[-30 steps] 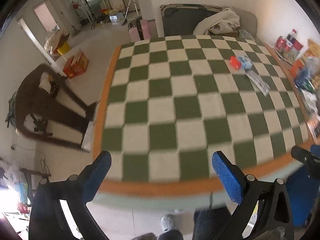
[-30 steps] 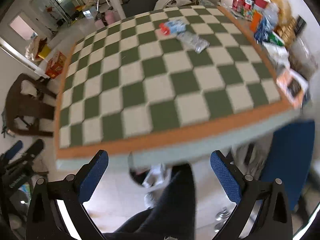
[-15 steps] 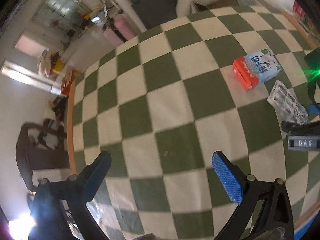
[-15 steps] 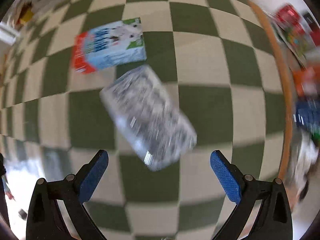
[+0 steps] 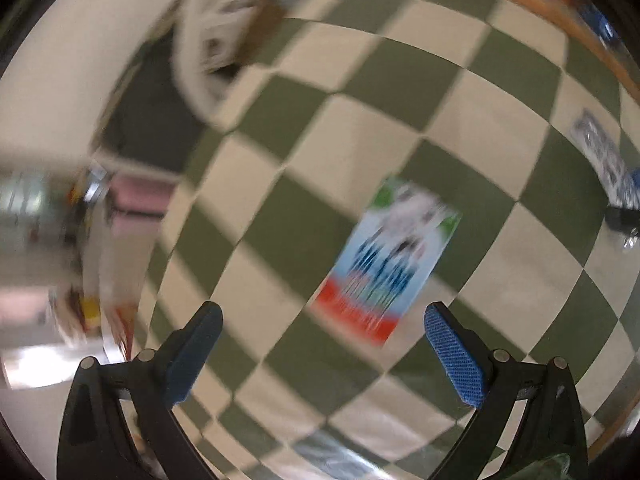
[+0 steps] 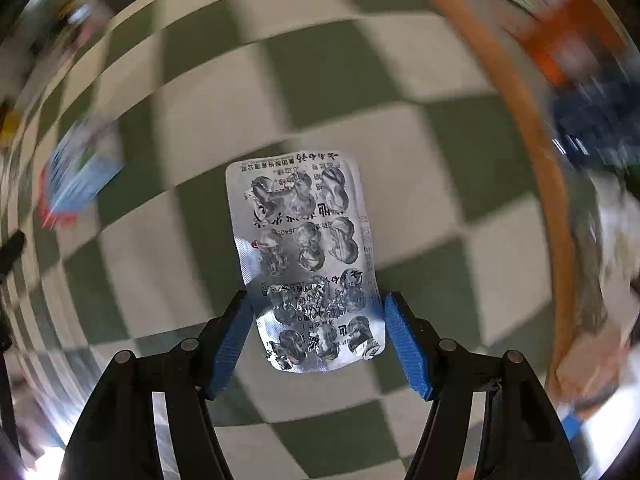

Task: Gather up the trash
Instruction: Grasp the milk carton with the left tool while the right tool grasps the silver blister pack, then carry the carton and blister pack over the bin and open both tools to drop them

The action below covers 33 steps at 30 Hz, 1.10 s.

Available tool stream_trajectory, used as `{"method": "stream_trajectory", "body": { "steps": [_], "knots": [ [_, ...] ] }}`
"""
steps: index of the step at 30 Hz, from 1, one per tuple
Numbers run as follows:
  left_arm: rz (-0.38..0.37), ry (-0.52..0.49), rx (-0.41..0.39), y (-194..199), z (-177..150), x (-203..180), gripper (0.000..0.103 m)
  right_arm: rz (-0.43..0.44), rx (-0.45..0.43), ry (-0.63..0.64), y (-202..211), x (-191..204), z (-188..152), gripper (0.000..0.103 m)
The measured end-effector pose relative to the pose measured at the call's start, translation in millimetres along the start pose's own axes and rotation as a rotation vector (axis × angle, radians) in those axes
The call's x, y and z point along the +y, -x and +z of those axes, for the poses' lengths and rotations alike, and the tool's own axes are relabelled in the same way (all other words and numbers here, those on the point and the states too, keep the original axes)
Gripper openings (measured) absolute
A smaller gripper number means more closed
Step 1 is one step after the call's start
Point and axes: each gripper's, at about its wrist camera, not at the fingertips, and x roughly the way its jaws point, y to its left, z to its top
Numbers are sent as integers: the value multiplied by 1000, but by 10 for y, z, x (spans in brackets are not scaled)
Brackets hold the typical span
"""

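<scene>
A used silver blister pack (image 6: 308,260) sits between the blue pads of my right gripper (image 6: 316,340), whose jaws have narrowed onto its two long edges above the green-and-white checked table (image 6: 440,184). A blue, white and red carton (image 5: 388,260) lies flat on the table just ahead of my left gripper (image 5: 320,344), which is open and empty. The carton also shows blurred at the left of the right wrist view (image 6: 76,176). The blister pack shows at the right edge of the left wrist view (image 5: 604,152).
The table's orange edge (image 6: 536,152) runs down the right, with blurred packets and boxes (image 6: 576,40) beyond it. A dark chair with white cloth (image 5: 208,48) stands past the table's far side.
Both grippers have moved in low over the table. My right jaws have narrowed from wide open onto the blister pack. My left gripper has swung toward the carton, still open.
</scene>
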Motion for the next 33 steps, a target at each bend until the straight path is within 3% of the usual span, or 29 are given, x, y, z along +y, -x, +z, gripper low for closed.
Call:
{"method": "stream_trajectory", "body": {
  "steps": [2, 5, 7, 8, 11, 15, 20, 24, 27, 33],
  "knots": [
    [-17, -83, 23, -101, 132, -112, 103, 36, 27, -33, -9, -84, 50, 70],
    [-41, -148, 42, -211, 198, -230, 97, 9, 65, 5, -48, -9, 124, 71],
    [-90, -136, 46, -210, 201, -240, 78, -2, 74, 10, -71, 45, 174, 73],
    [-153, -102, 51, -181, 214, -208, 55, -8, 72, 8, -79, 63, 183, 74],
    [-207, 47, 94, -180, 146, -99, 55, -36, 43, 0, -90, 141, 176, 76],
    [-284, 314, 143, -183, -200, 34, 55, -42, -30, 10, -51, 261, 45, 67],
    [-418, 674, 225, -216, -962, 70, 55, -27, -16, 87, -68, 558, -147, 67],
    [-471, 882, 305, -252, -1620, -99, 52, 14, 27, 163, -94, 841, -372, 67],
    [-465, 938, 322, -198, -1929, -258, 51, 34, 68, 234, -125, 1081, -637, 67],
    [-418, 900, 289, -117, -1984, -443, 51, 13, 68, 290, -150, 1310, -873, 68]
  ]
}}
